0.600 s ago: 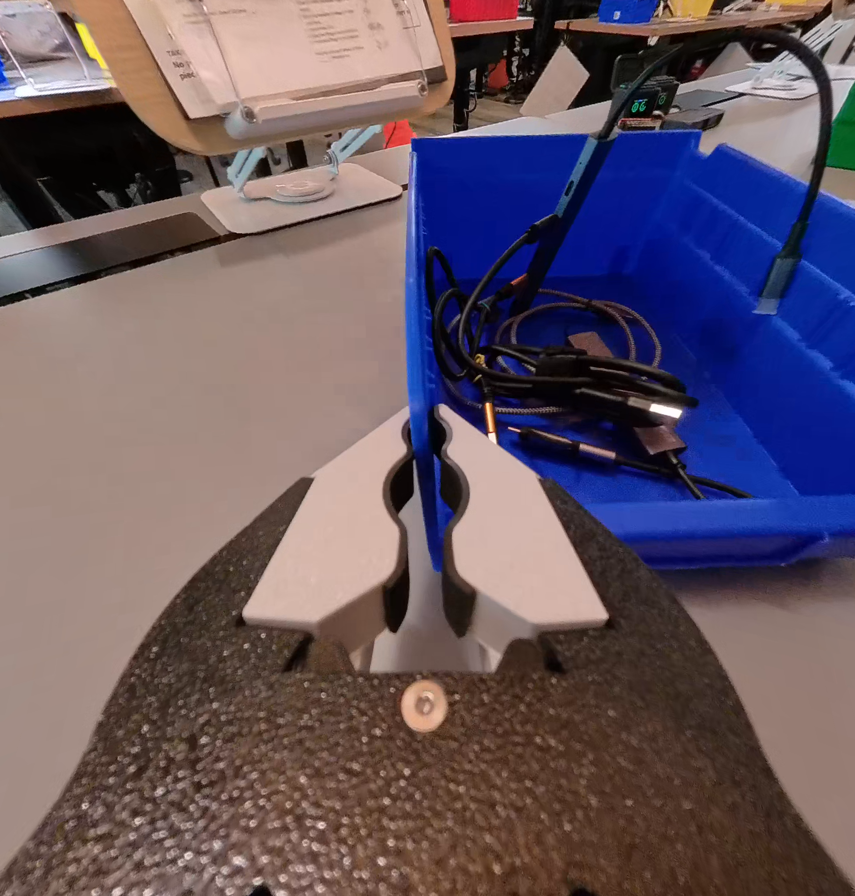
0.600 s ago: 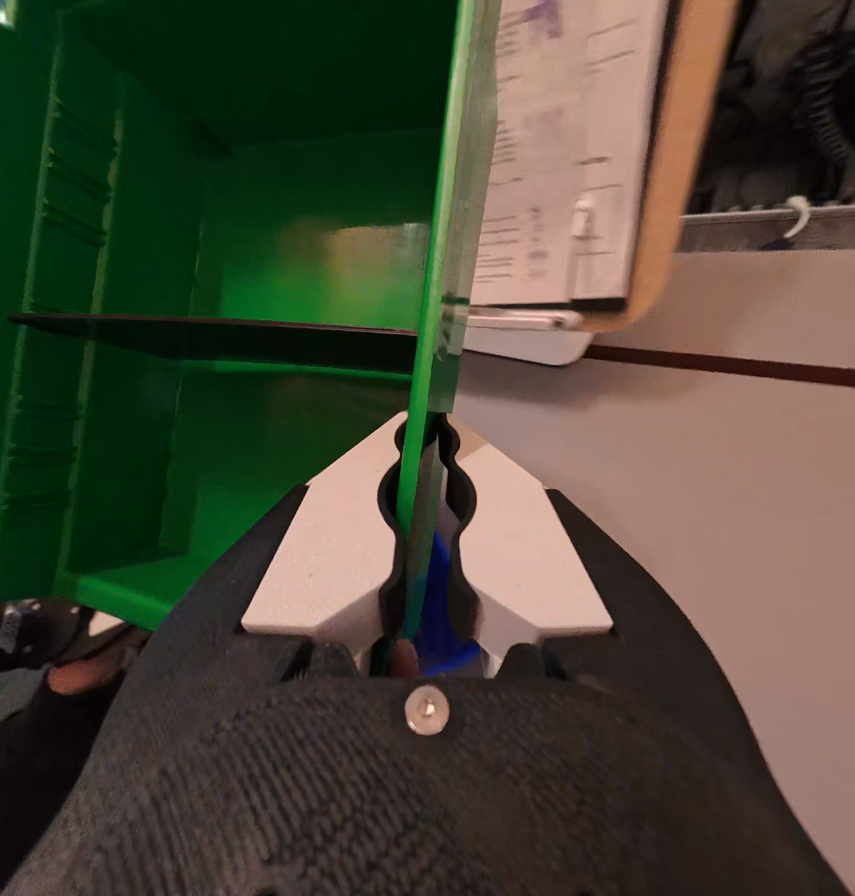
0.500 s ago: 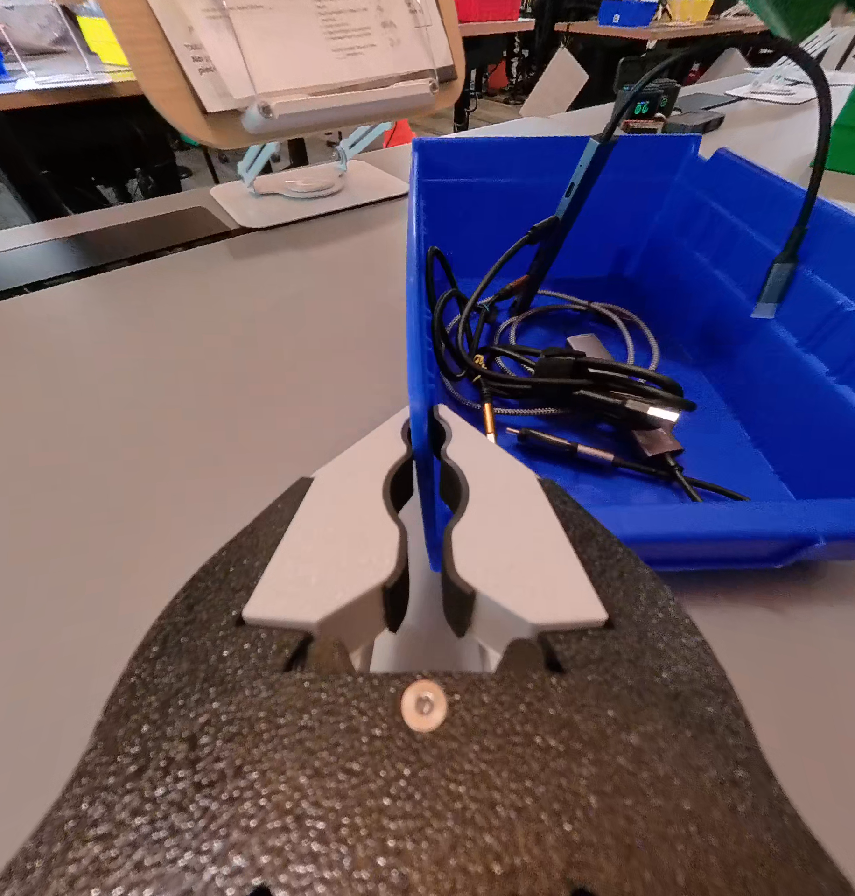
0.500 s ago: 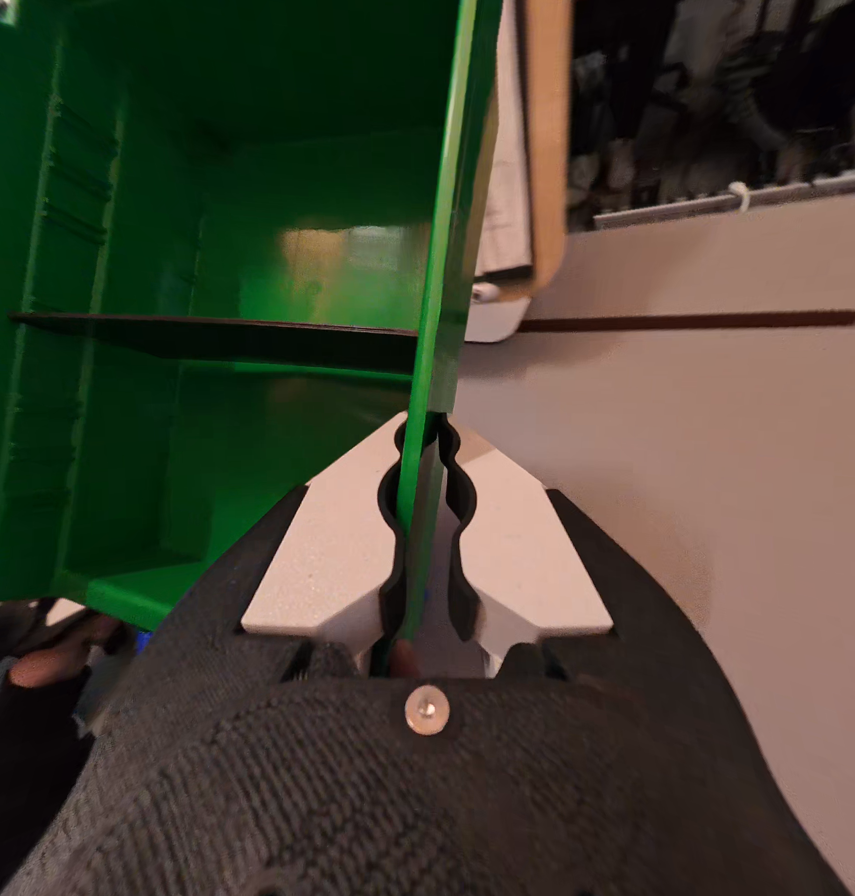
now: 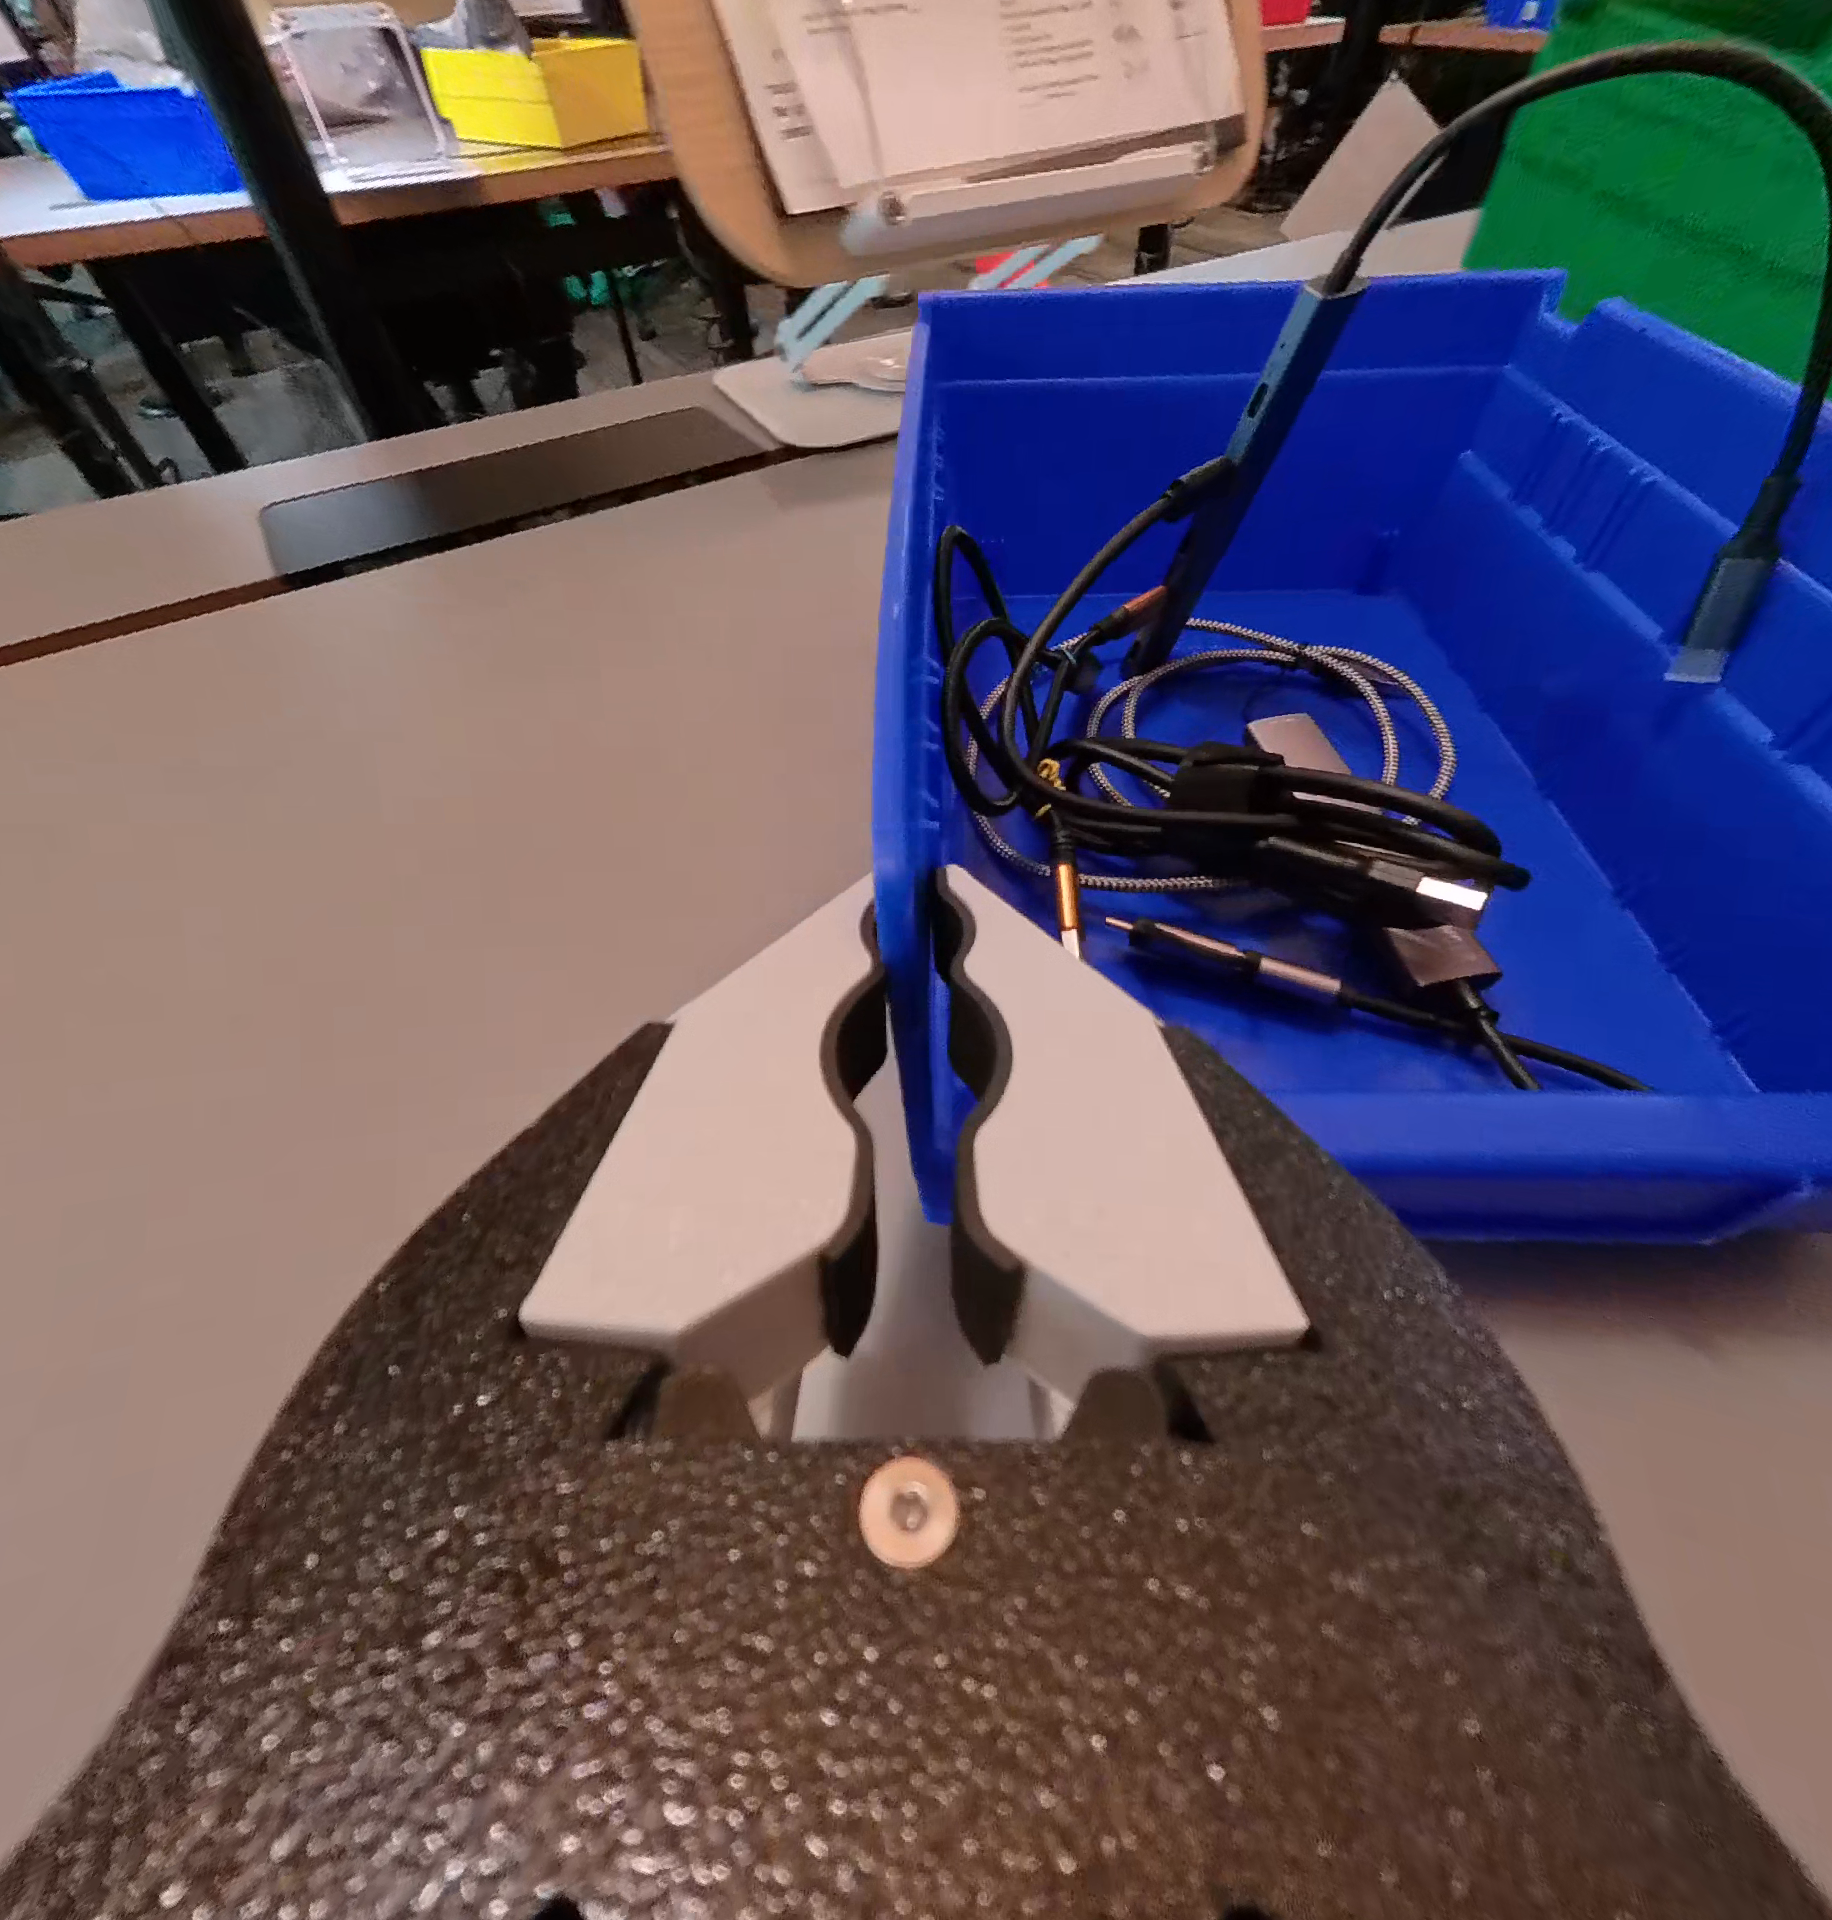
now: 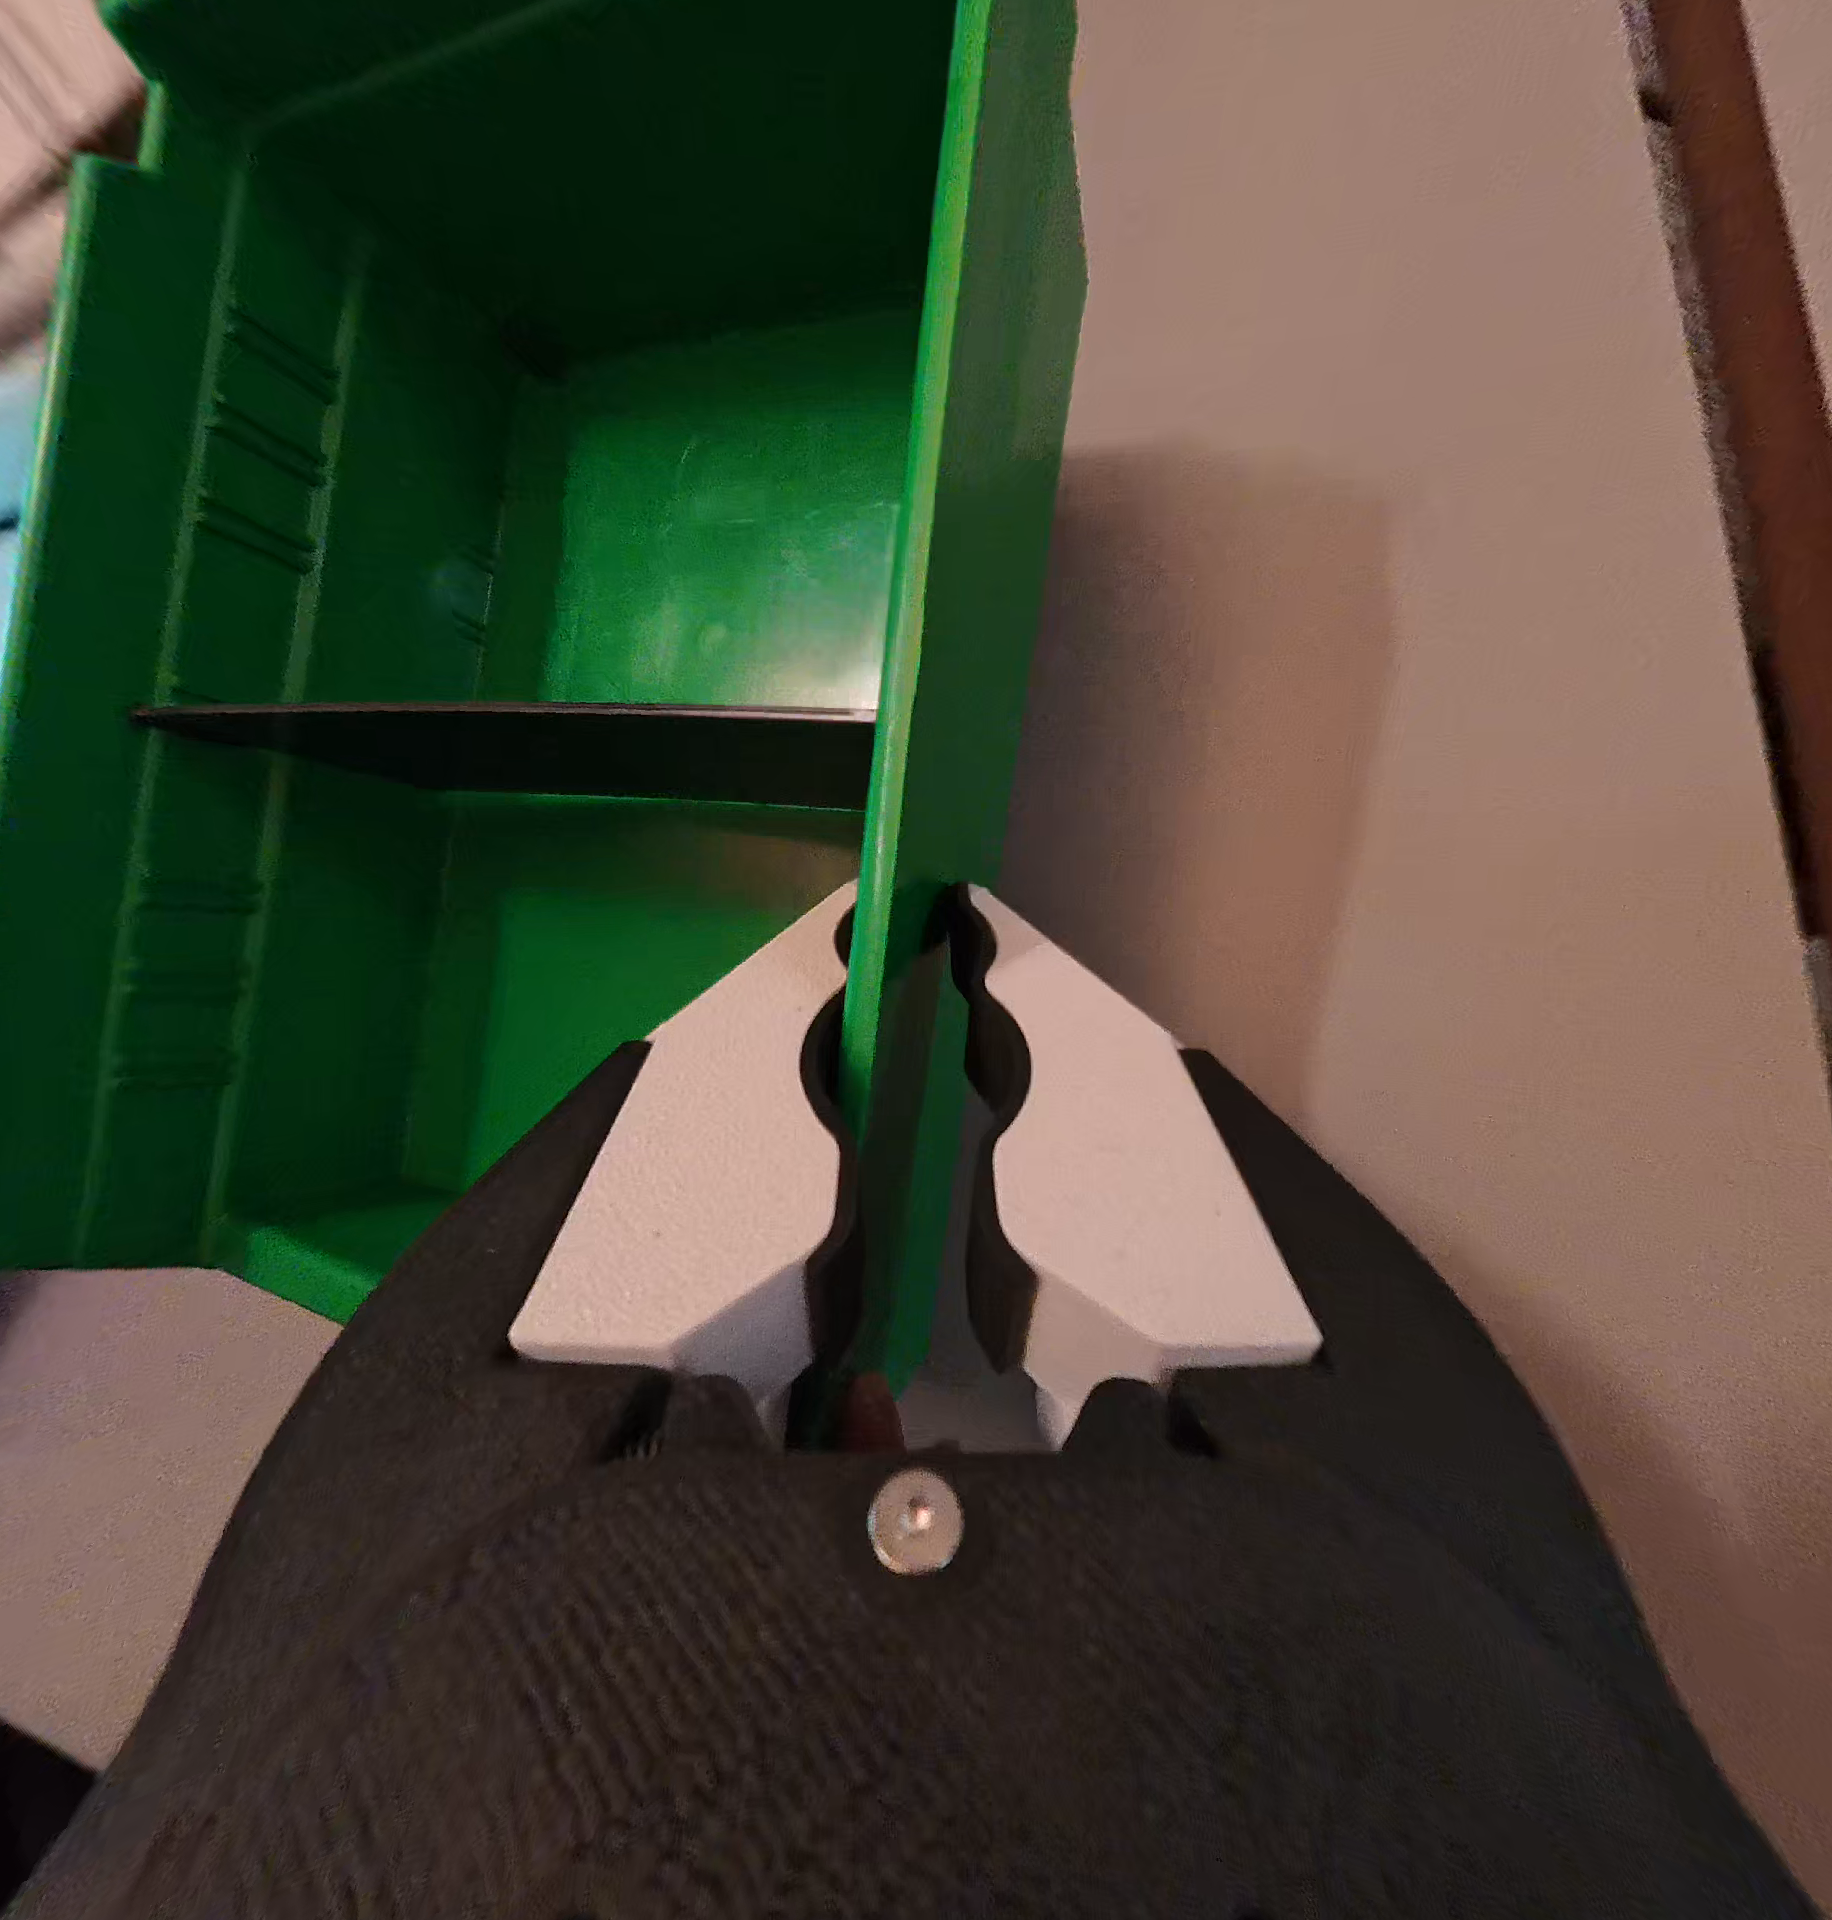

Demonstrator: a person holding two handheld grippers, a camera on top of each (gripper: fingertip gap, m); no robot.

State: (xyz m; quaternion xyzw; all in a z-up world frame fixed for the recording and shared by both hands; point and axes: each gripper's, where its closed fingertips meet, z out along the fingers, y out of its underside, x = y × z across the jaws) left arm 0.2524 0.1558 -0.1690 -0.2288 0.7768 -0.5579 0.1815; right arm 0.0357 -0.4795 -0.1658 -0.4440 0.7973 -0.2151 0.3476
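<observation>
My left gripper (image 5: 910,914) is shut on the left side wall of a blue bin (image 5: 1577,1164) that rests on the grey table (image 5: 392,852). The bin holds a tangle of black and braided cables (image 5: 1255,800), and one black cable (image 5: 1816,208) arches over its right wall. My right gripper (image 6: 901,904) is shut on the right side wall of a green bin (image 6: 953,582), held up off the table and tilted. The green bin has a black divider (image 6: 507,727) and shows nothing inside. It also shows at the upper right of the left wrist view (image 5: 1701,156).
A wooden document stand (image 5: 953,135) with papers stands behind the blue bin. A dark cover plate (image 5: 507,488) is set in the table at the back. Other tables carry yellow (image 5: 538,88) and blue (image 5: 122,140) bins. A brown strip (image 6: 1764,520) crosses the table on the right.
The green bin has swung with my right gripper, so the document stand has left the right wrist view, and the bin has come in above the blue bin's far right. The left view has shifted slightly.
</observation>
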